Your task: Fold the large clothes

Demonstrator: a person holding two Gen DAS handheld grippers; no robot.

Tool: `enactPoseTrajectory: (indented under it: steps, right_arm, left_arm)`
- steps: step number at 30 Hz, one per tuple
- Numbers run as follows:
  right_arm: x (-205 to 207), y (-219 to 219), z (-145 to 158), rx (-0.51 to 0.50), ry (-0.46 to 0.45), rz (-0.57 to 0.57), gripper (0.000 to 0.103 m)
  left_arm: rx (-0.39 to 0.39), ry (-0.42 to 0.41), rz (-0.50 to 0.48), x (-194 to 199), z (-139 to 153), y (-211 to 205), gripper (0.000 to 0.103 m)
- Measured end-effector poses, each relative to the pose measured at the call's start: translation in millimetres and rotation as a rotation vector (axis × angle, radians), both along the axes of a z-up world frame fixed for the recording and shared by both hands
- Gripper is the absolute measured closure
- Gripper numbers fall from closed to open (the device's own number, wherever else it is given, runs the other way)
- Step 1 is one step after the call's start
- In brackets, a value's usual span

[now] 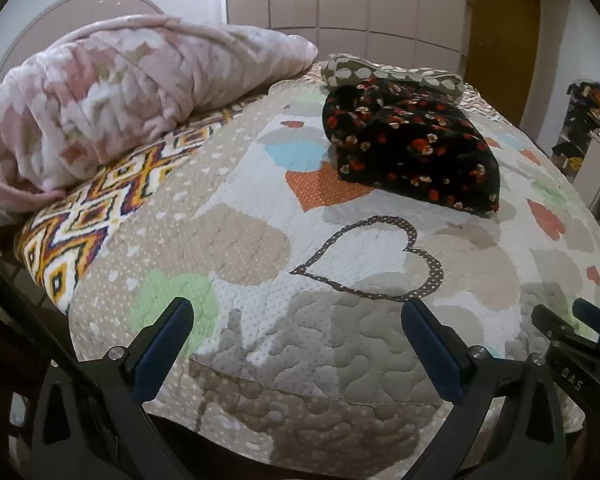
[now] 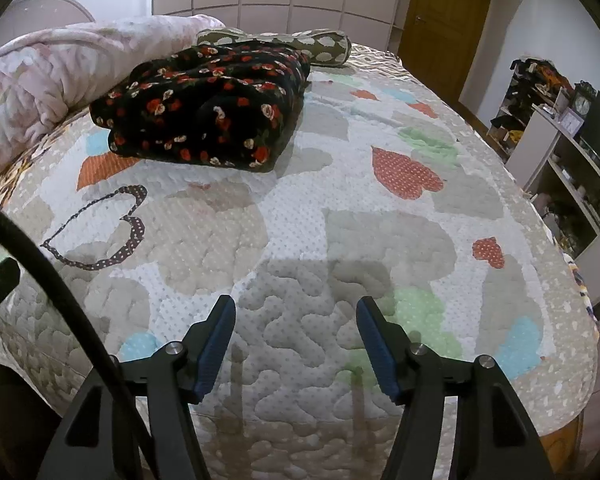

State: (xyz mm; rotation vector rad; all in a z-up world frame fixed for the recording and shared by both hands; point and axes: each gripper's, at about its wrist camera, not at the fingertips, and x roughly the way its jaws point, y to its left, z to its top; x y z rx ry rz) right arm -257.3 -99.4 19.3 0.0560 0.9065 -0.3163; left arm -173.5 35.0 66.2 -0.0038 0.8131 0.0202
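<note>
while both grippers hang over the near edge of the bed, nothing is in either one.
left gripper [image 1: 296,320]: jaws spread wide, empty, only quilt between the pads.
right gripper [image 2: 296,318]: jaws apart but narrower than the left, empty, quilt below.
garment: the black flowered garment [image 1: 412,148] lies loosely bundled on the quilt [image 1: 260,240], well apart from both grippers, just in front of a spotted cushion [image 1: 352,70].
direction: from the left gripper it sits at about 1 o'clock; from the right gripper, at about 11 o'clock [image 2: 204,112].
long axis: in the right view it runs from 8 o'clock to 2 o'clock.
nearer hand: hard to judge; it lies between the two.
left view only: the pink blanket [image 1: 120,100] in full and the zigzag pillow [image 1: 100,216].
right view only: the garment's folded near edge and the shelves [image 2: 560,168] at 3 o'clock.
</note>
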Motion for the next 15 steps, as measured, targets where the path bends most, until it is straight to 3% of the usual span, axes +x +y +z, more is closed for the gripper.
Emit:
enactPoseTrajectory:
  steps: [15]
  right_arm:
    - [-0.1,0.8,-3.9,-0.007,0.016,0.004,0.034]
  left_arm:
    - [-0.004,0.044,-0.018,-2.0,-6.6,-5.7,0.000]
